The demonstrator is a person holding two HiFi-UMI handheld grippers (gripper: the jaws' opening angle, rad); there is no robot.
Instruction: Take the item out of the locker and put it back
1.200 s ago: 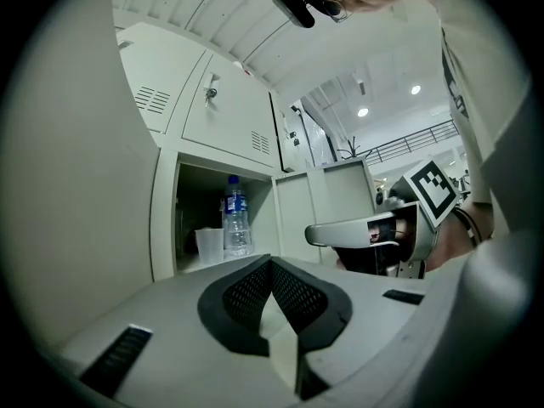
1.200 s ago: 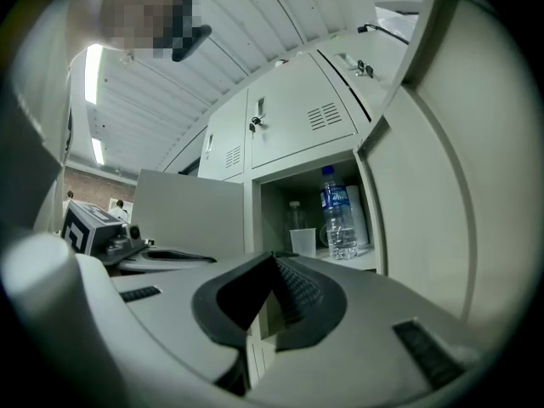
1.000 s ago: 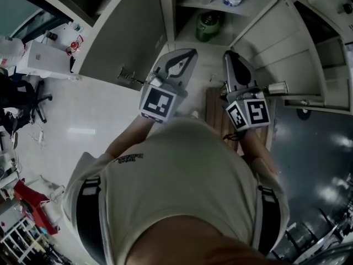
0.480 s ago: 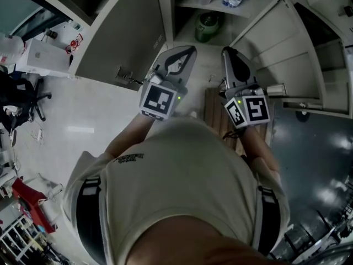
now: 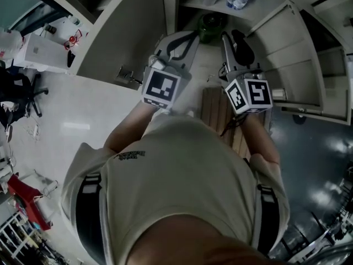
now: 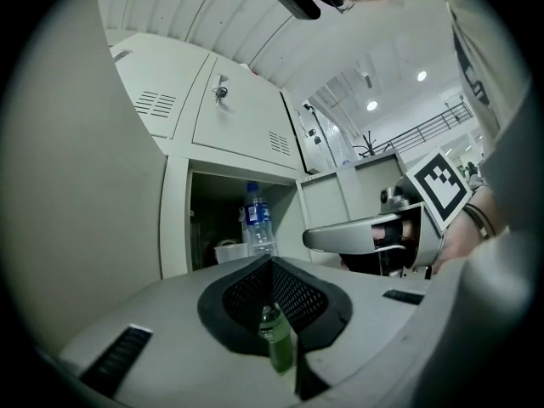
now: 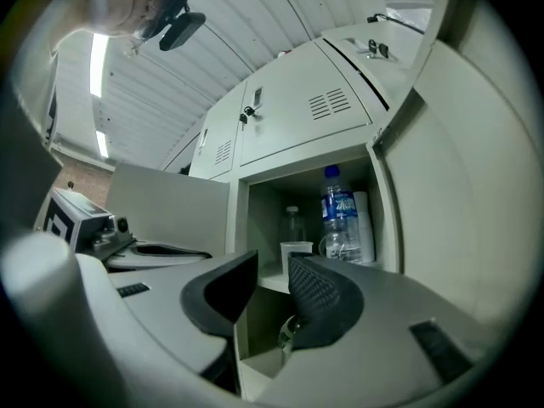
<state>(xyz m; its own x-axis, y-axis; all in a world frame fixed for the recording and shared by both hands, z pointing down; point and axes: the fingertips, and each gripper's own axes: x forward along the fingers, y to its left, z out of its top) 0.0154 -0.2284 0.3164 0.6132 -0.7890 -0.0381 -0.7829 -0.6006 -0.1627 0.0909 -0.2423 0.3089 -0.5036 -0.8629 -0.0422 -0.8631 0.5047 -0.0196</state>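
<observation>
Head view puts the green bottle (image 5: 210, 25) upright in the locker (image 5: 170, 4), under its shelf (image 7: 270, 282), straight ahead and between the two arms. The right gripper (image 5: 234, 36) has its jaws opening with nothing between them; its own view catches the bottle just below the shelf, past the right-hand jaw. The left gripper (image 5: 193, 35) is clenched on nothing, though aimed dead at the bottle. The right one looks set to reach in, low and forward.

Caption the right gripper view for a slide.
Right gripper, jaws opening with nothing between them, faces a water bottle in the locker.
</observation>
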